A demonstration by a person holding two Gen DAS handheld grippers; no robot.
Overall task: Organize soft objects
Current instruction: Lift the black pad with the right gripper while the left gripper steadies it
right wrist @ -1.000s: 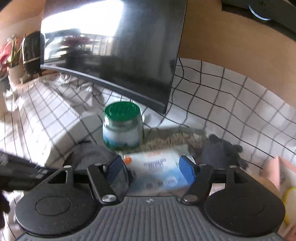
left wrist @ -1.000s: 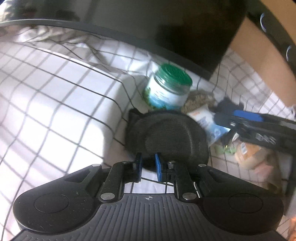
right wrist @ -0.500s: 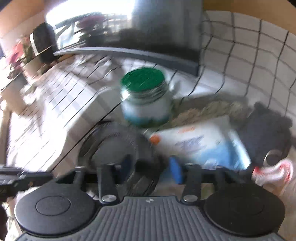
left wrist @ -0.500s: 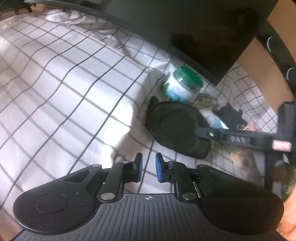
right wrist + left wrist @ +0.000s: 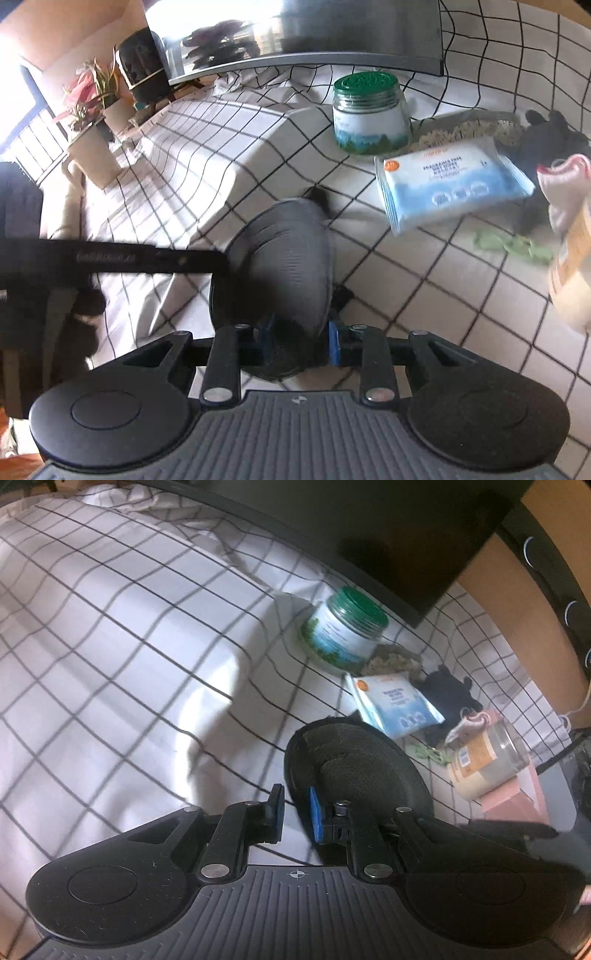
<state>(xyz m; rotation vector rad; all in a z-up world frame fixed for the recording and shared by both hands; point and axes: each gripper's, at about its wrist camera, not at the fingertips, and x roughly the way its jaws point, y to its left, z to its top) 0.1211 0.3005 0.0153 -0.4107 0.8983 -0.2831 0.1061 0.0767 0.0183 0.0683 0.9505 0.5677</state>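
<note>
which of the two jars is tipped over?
The clear jar with the tan label, lying on its side at the right end of the pile. The green-lid jar stands upright by the monitor.

A: The dark cap (image 5: 280, 258) looks like matt knit cloth, ribbed. The checked sheet (image 5: 110, 657) under it is soft, wrinkly cotton-ish fabric.

B: Yep. Behind the cap, the jar (image 5: 369, 114) is shiny glass with a ridged green plastic lid, and the wipes pack (image 5: 450, 184) is glossy plastic film.
</note>
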